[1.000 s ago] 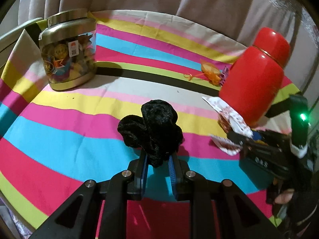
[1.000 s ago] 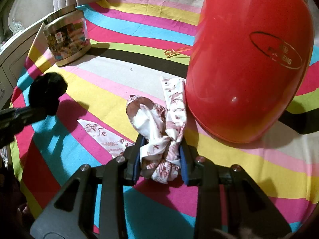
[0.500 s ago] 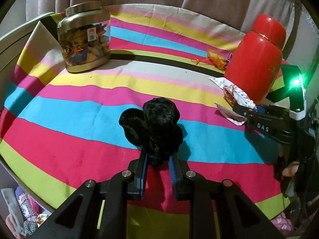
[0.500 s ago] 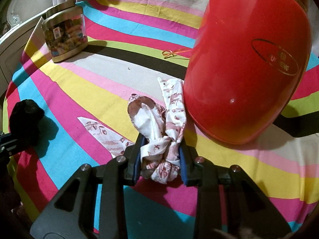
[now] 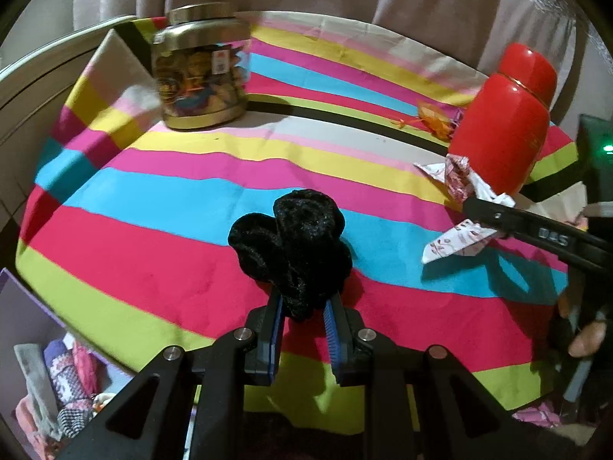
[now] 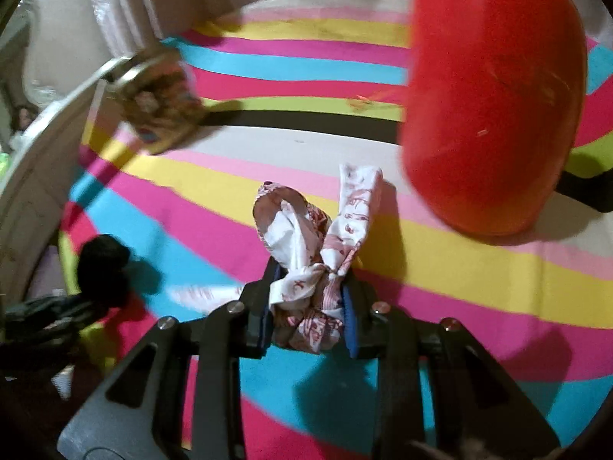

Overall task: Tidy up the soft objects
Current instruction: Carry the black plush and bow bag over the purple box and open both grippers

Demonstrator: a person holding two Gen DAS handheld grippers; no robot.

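A black velvet scrunchie [image 5: 295, 245] is pinched between the blue pads of my left gripper [image 5: 304, 308], held above the striped tablecloth [image 5: 172, 230] near its front edge. The same black scrunchie [image 6: 101, 264] shows at the left of the right wrist view. My right gripper [image 6: 310, 291] is shut on a white and red patterned scrunchie [image 6: 318, 245] with loose tails, lifted beside the red bottle [image 6: 494, 96]. In the left wrist view that patterned scrunchie [image 5: 459, 188] hangs from the right gripper's black fingers [image 5: 498, 216], one tail drooping toward the cloth.
A gold-lidded jar of wrapped sweets [image 5: 199, 69] stands at the back left. The red bottle [image 5: 505, 119] stands at the right, an orange ribbon bow [image 5: 433, 120] behind it. A box of fabric items [image 5: 57, 379] sits below the table's front left edge. Curtains hang behind.
My left gripper pulled back toward the table's front edge with the black scrunchie. My right gripper lifted the patterned scrunchie off the cloth and rolled; its view is now blurred.
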